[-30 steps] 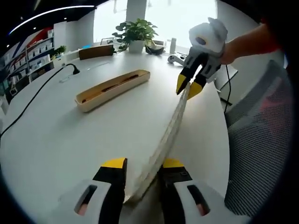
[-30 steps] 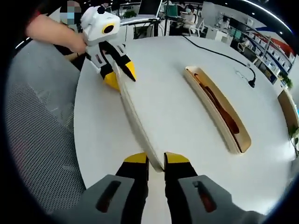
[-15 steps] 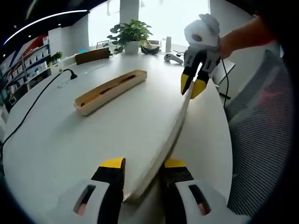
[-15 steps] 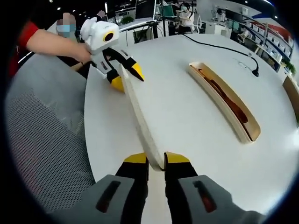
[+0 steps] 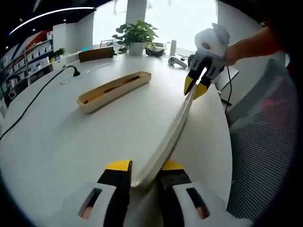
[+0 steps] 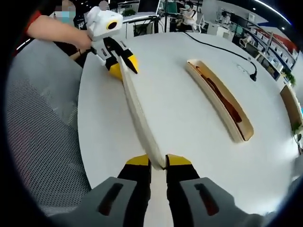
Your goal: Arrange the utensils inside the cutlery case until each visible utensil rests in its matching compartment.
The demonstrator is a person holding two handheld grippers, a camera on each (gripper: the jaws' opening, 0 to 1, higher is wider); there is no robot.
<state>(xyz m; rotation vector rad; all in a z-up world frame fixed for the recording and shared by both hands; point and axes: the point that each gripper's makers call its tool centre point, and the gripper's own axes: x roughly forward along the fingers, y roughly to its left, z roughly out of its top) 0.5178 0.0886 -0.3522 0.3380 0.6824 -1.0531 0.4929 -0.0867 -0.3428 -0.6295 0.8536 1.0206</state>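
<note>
A long, thin cream lid (image 5: 170, 137) of the cutlery case hangs edge-up over the white round table (image 5: 71, 142), held at both ends. My left gripper (image 5: 143, 171) is shut on its near end. My right gripper (image 5: 196, 88) clamps the far end. In the right gripper view, the same lid (image 6: 137, 113) runs from my right gripper (image 6: 157, 162) up to the left gripper (image 6: 121, 65). The open wooden case tray (image 6: 218, 97) lies apart on the table, with dark brown utensils (image 6: 227, 106) lying lengthwise in it. In the left gripper view the tray (image 5: 113, 88) is to the left of the lid.
A grey mesh chair (image 5: 262, 142) stands at the table's edge beside the lid. A black cable (image 5: 33, 101) runs across the table's left side. A potted plant (image 5: 137, 33) and a white controller (image 5: 177, 59) sit at the far end. A person's arm (image 6: 57, 30) holds the left gripper.
Both cameras have shifted a little with the hands. The lid stays clamped at both ends, and the tray has not moved on the table.
</note>
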